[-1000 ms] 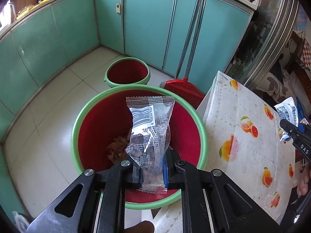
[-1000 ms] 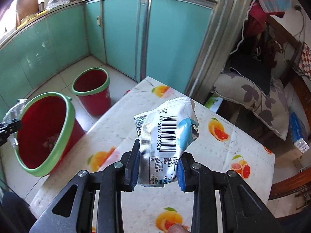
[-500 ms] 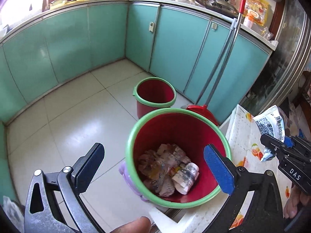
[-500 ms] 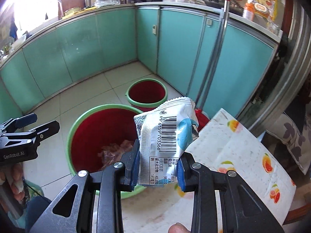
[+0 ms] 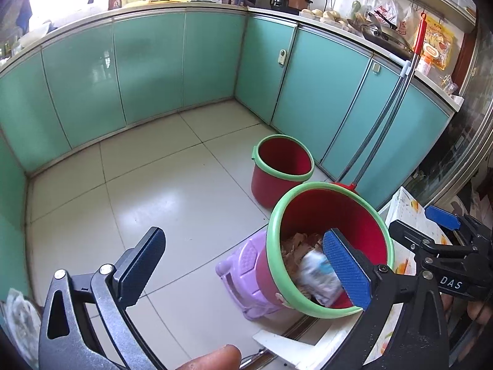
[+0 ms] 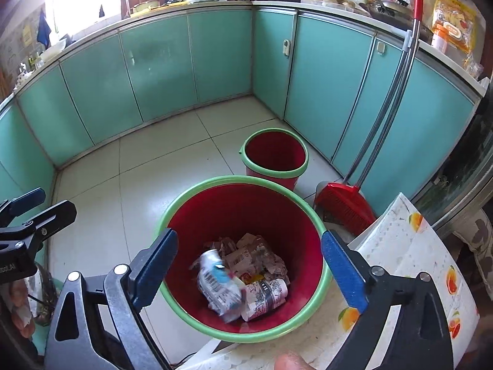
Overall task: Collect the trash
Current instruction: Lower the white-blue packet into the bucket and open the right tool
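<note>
Left wrist view: glossy pale floor tiles [image 5: 172,197] fill my field, walled by smooth teal cabinet doors [image 5: 148,64]; I count two round red buckets with green rims, the far bucket [image 5: 282,166] empty on the floor, the near bucket [image 5: 363,215] resting on one lilac plastic stool [image 5: 243,265] and holding crumpled wrappers, among them a white packet [image 5: 314,274]; my left gripper [image 5: 243,265] has its jaws spread wide with nothing between them, one black pad and one blue textured pad showing; my right gripper [image 5: 443,225] enters at the right edge over the fruit-print tablecloth [image 5: 409,212].

Right wrist view: same tiles and cabinets; two buckets again, near bucket [image 6: 240,180] directly below me; my right gripper [image 6: 249,252] has just been opening, jaws now wide apart and empty; the blue-and-white barcode wrapper [image 6: 215,286], blurred, is inside the near bucket on the heap of crinkled trash; one red broom [image 6: 345,203] with twin metal handles leans on the cabinets; my left gripper [image 6: 40,202] shows at the left edge, fingers apart.
</note>
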Available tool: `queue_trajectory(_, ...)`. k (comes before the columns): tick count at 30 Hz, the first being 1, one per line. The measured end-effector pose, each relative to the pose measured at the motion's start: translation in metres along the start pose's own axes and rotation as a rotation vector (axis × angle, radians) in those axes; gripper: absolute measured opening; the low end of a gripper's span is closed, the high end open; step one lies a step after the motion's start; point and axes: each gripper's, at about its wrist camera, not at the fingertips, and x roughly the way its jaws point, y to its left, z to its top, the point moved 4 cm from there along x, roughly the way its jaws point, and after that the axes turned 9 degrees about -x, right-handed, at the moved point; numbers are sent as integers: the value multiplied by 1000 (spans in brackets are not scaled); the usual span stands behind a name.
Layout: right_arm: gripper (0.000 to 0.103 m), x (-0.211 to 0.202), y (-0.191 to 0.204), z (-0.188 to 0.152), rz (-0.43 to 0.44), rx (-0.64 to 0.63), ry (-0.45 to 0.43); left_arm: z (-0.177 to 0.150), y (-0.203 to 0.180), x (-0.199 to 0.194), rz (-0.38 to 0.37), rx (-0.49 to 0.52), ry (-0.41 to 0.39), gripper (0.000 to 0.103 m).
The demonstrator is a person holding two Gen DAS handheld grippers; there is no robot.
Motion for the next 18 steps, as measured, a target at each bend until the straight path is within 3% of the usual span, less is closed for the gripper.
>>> queue_trajectory(7,96,-66,-32,-23,-92,68,-66,-7,-32,-26,-44,75,-35,102)
queue_trajectory(18,97,-205,-94,-90,-301,205,-163,-38,-113,-102,-184,234,-105,103)
